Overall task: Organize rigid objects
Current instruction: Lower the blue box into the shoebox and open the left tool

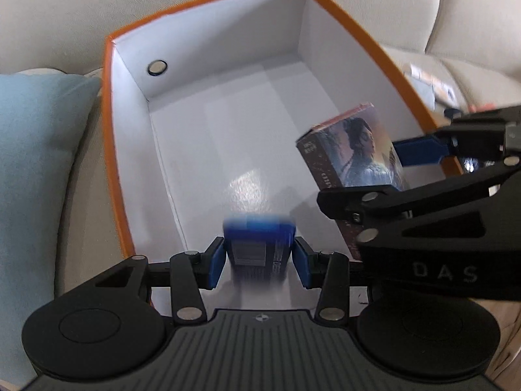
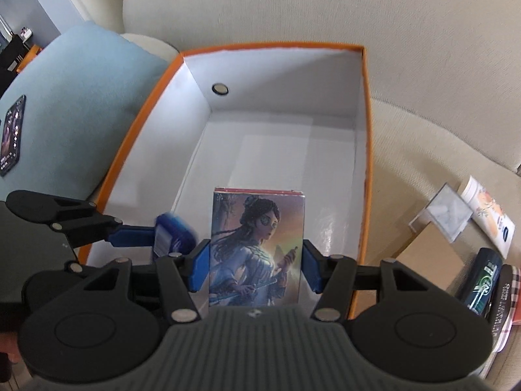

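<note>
Starting on the left: the left hand-held gripper (image 1: 259, 262) is clamping a small blue box (image 1: 259, 247) by its two narrow sides, holding it just over the near end of the orange storage box (image 1: 110, 123), which is sitting on a beige sofa (image 1: 49, 16). The little box is looking stiff and light, probably cardboard, so squeezing the side walls should be fine, though hard pressure could dent it. It's pretty blurred, so I'm not reading anything off the label beyond a barcode.

Moving right, the right hand-held gripper (image 2: 255, 265) is gripping a picture card box (image 2: 257, 247) with a painted figure on its face, pads on its left and right edges, also inside the near end of the storage box. It's glossy, so possibly a bit slippery; holding mid-height on the edges seems sensible.

The bottoms of both held boxes are being hidden by the grippers, so I can't tell whether either is touching the floor of the storage box. Further right, a few packages (image 2: 482, 280) are lying on the sofa, partly cut off.
</note>
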A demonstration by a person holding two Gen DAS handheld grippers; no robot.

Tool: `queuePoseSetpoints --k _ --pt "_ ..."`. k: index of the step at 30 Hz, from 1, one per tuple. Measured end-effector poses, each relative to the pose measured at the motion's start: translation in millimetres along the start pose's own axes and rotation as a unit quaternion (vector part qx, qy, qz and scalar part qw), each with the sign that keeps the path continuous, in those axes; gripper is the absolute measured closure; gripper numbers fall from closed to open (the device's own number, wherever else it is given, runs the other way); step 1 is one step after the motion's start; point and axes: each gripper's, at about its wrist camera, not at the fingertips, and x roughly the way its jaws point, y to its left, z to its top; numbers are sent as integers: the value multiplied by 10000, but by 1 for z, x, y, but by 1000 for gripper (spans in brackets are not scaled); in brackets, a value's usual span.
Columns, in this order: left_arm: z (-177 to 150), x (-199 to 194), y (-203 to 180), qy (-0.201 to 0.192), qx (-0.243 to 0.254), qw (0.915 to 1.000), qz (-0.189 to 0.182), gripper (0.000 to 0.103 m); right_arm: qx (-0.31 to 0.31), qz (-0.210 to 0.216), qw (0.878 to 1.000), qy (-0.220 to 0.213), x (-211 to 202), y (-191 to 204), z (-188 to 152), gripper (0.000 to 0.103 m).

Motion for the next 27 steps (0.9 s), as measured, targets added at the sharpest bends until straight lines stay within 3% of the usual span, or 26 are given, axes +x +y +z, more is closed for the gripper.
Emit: queuePoseSetpoints --k 4,9,27 --pt "1 1 -10 -59 346 9992 186 53 -135 19 9999 92 4 1 2 44" --pt "-1 0 -5 -69 239 9996 118 53 -191 5 9997 135 4 -1 6 44" --pt "-19 -48 33 -939 -241 9936 -571 39 -166 -100 9998 -66 -8 4 6 44"
